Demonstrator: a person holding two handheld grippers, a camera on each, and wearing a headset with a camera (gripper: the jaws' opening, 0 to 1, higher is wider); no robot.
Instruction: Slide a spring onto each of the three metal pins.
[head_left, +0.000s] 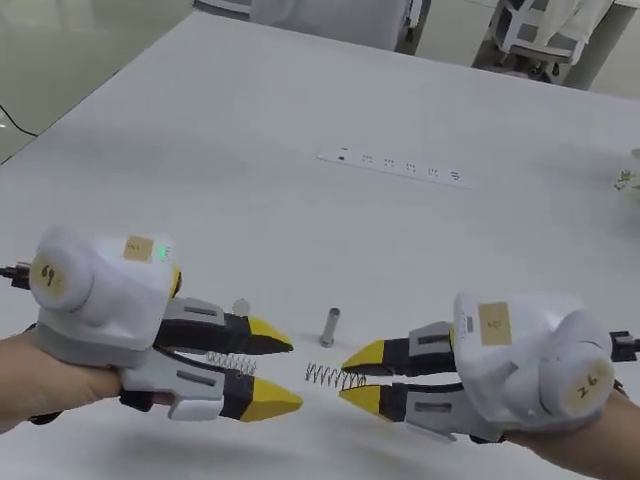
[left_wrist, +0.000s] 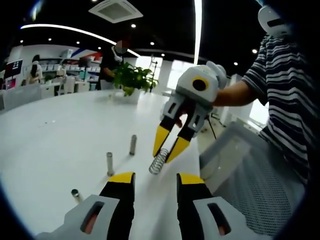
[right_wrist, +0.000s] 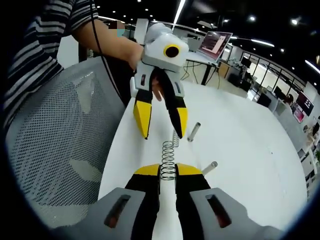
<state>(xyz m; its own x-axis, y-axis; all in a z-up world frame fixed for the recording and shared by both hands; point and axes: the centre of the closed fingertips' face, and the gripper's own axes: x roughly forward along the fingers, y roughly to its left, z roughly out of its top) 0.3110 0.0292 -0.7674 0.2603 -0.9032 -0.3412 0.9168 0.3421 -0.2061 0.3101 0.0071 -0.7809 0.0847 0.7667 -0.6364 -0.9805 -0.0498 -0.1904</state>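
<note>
1. Your right tool (head_left: 343, 378) is clamped on one end of a spring (head_left: 322, 375). The spring sticks out roughly level and low over the table (head_left: 300, 200), with its free end towards the left tool (head_left: 296, 375). I can't tell whether it touches the table.
2. The left tool's jaws are apart and hold nothing. A second spring (head_left: 232, 362) lies in the gap between them, ungripped as far as I can tell.
3. Your target is the nearest pin (head_left: 329, 327), upright just behind the spring and bare. In the left gripper view the second pin (left_wrist: 110, 163) and third pin (left_wrist: 75, 193) also look bare, so I'd put it at 0 of 3 done.
4. Roll your right wrist first. Get the spring axis vertical with the free end down before you travel over the pin.
5. Centre the open bottom coil on the pin top, then come straight down. Check alignment in the right gripper view, which looks along the spring.
6. Don't load the pin sideways. I can't tell whether the pins are fixed or just standing, so assume they tip.
7. You're gripping at the end, so expect the free end to wobble. Move slowly, and steady the pin with the left tool if needed.
8. Release only once several coils are over the pin. Letting go early probably sends the spring rolling.
</note>
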